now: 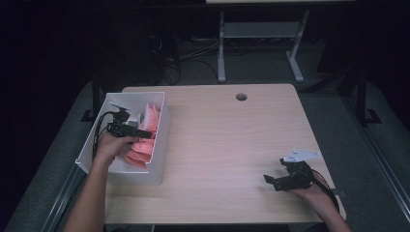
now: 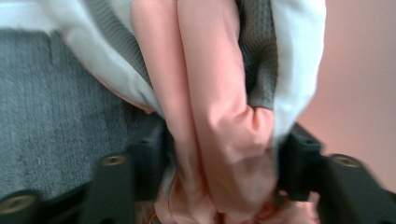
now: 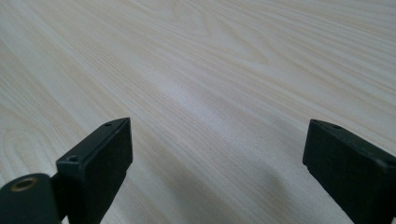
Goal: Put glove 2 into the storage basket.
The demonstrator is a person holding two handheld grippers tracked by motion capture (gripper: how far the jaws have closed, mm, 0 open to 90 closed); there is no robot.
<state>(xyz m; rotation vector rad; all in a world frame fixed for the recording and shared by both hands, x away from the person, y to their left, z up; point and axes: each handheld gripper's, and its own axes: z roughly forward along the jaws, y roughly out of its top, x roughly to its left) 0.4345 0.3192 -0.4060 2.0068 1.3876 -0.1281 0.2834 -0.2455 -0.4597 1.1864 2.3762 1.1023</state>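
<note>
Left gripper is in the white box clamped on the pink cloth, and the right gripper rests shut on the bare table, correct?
Not quite: the right gripper is open, its fingers wide apart over the table, as the right gripper view shows. The left gripper does clamp the pink cloth in the white box.

table (image 1: 227,140): pale matt wood grain | pink cloth (image 2: 219,140): soft, smooth | bin (image 1: 162,140): white plastic

A light wooden table (image 1: 232,145) with a round cable hole (image 1: 241,96) near its far edge stood on grey carpet (image 1: 329,111). Beyond the table, a white metal desk frame (image 1: 256,34) and tangled cables (image 1: 183,53) sat in a dim, dark room.
</note>
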